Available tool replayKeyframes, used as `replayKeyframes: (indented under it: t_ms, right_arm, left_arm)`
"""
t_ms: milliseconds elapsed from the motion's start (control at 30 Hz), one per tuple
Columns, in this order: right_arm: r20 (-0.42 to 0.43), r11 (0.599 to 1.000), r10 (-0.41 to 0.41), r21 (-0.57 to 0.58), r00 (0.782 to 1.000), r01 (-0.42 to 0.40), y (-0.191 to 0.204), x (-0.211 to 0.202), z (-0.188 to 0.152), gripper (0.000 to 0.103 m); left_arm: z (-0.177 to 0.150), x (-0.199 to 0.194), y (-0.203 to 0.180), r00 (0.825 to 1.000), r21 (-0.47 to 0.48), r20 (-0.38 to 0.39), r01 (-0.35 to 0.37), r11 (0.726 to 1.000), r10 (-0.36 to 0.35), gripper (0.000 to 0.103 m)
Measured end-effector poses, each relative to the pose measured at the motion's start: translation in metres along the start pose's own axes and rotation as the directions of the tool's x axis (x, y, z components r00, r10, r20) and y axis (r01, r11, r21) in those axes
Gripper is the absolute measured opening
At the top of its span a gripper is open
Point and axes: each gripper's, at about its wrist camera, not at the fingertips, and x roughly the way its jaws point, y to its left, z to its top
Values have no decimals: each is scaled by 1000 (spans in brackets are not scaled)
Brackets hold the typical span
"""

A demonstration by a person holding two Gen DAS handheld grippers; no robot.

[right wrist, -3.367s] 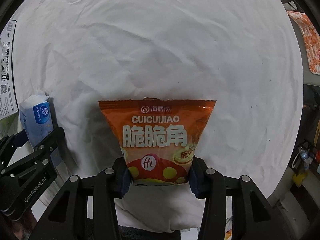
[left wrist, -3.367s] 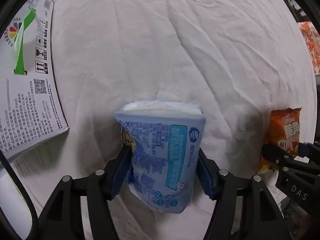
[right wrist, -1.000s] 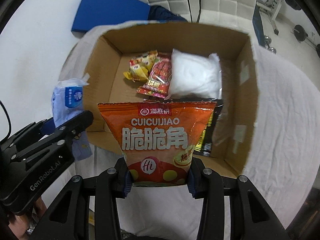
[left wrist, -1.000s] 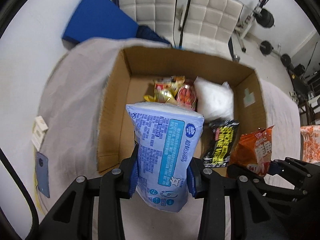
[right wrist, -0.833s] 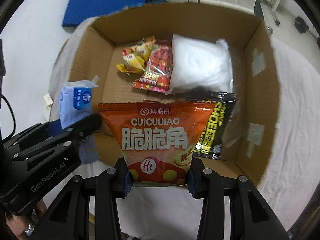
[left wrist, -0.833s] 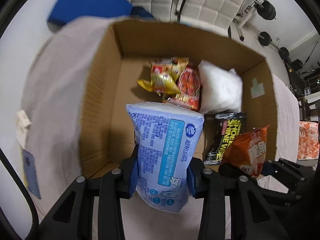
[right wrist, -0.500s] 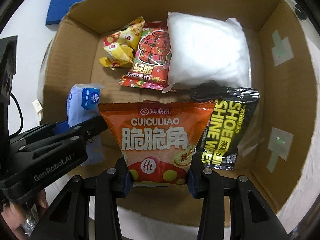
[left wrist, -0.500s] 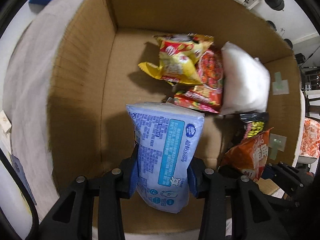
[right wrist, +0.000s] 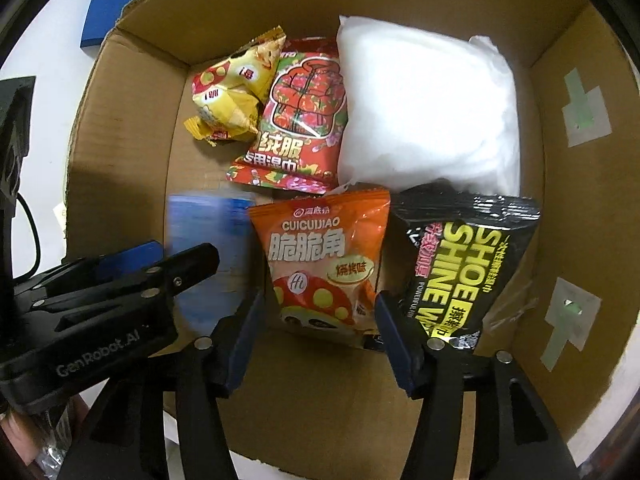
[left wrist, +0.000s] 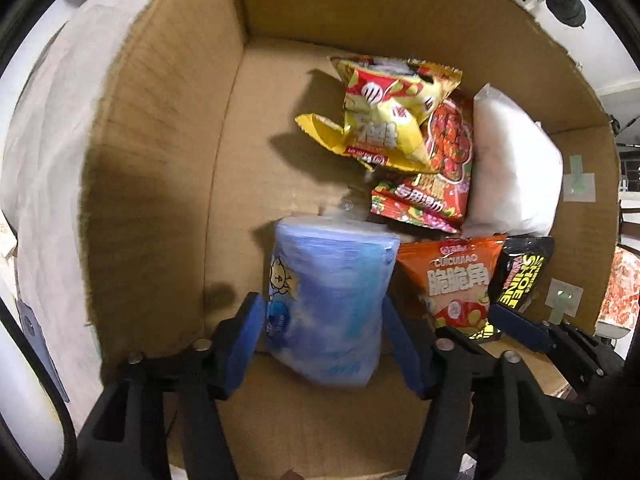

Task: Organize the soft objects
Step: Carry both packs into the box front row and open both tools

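Both grippers are inside an open cardboard box (left wrist: pixel 168 152) (right wrist: pixel 560 240). My left gripper (left wrist: pixel 324 344) is open; the blue tissue pack (left wrist: pixel 332 300) is blurred between its spread fingers, loose from the pads. It shows as a blue blur in the right wrist view (right wrist: pixel 208 248). My right gripper (right wrist: pixel 316 340) is open; the orange snack bag (right wrist: pixel 320 256) lies on the box floor between its fingers, also seen in the left wrist view (left wrist: pixel 452 276).
In the box lie a yellow snack bag (right wrist: pixel 232 92), a red wipes pack (right wrist: pixel 304 120), a white pillow pack (right wrist: pixel 424 108) and a black Shoe Shine pouch (right wrist: pixel 464 264). White cloth (left wrist: pixel 44 128) surrounds the box.
Both grippers have gone down into the box and opened. The tissue pack and the orange snack bag have left the pads and dropped onto the box floor.
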Motion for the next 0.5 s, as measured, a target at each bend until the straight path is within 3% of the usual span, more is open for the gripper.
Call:
replayKeyframes:
  t_ms: [100,233,333,500]
  right_arm:
    - [15,1000,-9,1,1000,9,-1,-10,2,70]
    - [38,999,-33,3,999,33,-8,-28,1,70]
    - [64,999,-46,10,997,46,-18,-49,-4,73]
    - [120,996,-92,12,988,91,-24,-75,-10,103]
  left_arm:
    - [-1,-12,0,1000,-6,31,-2,1000,2,69]
    - [-7,-32,-9,996,2,84,-18,1000,18,83]
    - [-12,-50,-16,991,6,132,-35,999,34,85]
    - [-26,-76,-22,978,3,201,-57,998,55,97]
